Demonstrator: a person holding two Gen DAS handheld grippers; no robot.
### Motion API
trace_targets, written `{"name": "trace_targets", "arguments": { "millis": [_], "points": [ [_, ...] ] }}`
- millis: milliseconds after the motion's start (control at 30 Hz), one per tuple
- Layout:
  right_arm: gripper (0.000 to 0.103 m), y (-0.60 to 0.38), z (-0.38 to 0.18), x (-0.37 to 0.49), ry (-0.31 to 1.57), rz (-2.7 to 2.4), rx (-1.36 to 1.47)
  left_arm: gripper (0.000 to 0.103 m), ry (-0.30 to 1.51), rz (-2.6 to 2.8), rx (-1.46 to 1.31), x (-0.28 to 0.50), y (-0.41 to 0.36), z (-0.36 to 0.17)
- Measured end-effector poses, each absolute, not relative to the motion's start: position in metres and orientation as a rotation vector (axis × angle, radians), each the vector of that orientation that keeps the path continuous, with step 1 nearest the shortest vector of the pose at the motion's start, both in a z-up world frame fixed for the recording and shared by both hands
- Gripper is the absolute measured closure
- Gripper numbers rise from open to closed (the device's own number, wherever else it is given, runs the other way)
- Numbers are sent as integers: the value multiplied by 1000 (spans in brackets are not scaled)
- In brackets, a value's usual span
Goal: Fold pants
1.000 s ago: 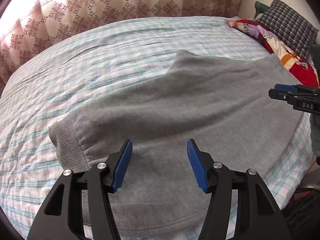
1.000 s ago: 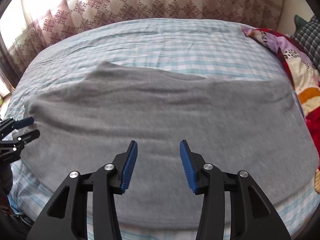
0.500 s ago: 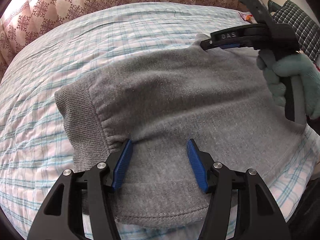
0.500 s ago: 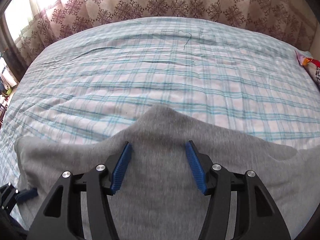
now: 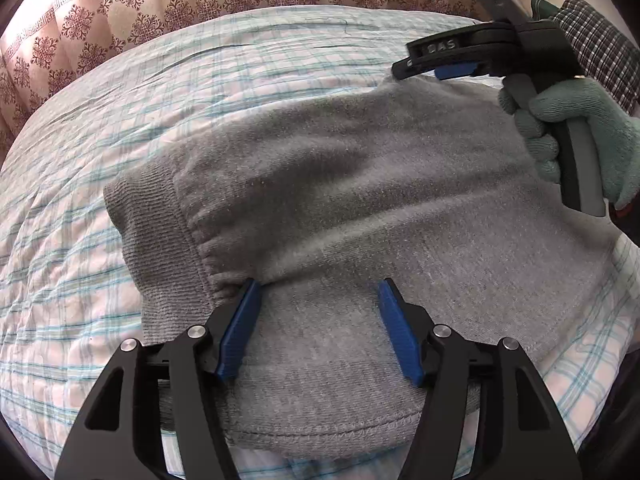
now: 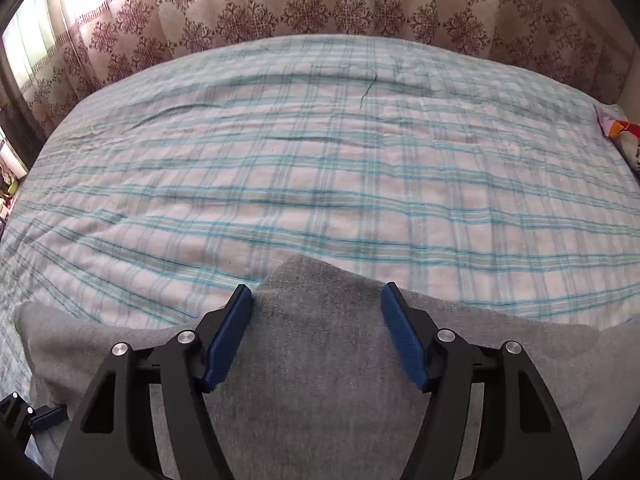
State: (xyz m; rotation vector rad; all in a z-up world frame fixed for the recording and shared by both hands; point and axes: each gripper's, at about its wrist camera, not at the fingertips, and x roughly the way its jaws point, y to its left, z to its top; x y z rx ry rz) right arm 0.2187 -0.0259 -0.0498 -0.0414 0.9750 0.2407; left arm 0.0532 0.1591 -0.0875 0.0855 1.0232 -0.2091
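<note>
grey pants (image 5: 360, 208) lie folded on the checked bed sheet (image 5: 120, 120), the ribbed cuff (image 5: 156, 240) at their left end. left gripper (image 5: 318, 328) hovers over the near layer with its blue fingers (image 5: 240, 332) spread wide, holding nothing. right gripper (image 6: 316, 336) is spread too, above the far peaked edge of the pants; a gloved hand (image 5: 576, 128) grips its handle. patterned curtain (image 6: 320, 4) hangs behind the bed, and a checked pillow (image 5: 600, 44) sits at the right.
</note>
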Motion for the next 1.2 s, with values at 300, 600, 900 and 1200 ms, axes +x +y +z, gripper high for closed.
{"name": "trace_targets", "arguments": {
  "millis": [300, 600, 900, 1200],
  "points": [
    [37, -128, -37, 145, 975, 107, -65, 22, 1031, -138, 161, 53, 135, -74],
    [37, -250, -32, 65, 988, -98, 43, 20, 967, -233, 220, 50, 75, -49],
    [37, -302, -40, 20, 1019, -125, 153, 17, 963, -383, 287, 49, -5, -47],
    [36, -389, -19, -38, 907, -258, 456, 16, 978, -496, 375, 41, -73, -56]
  ]
}}
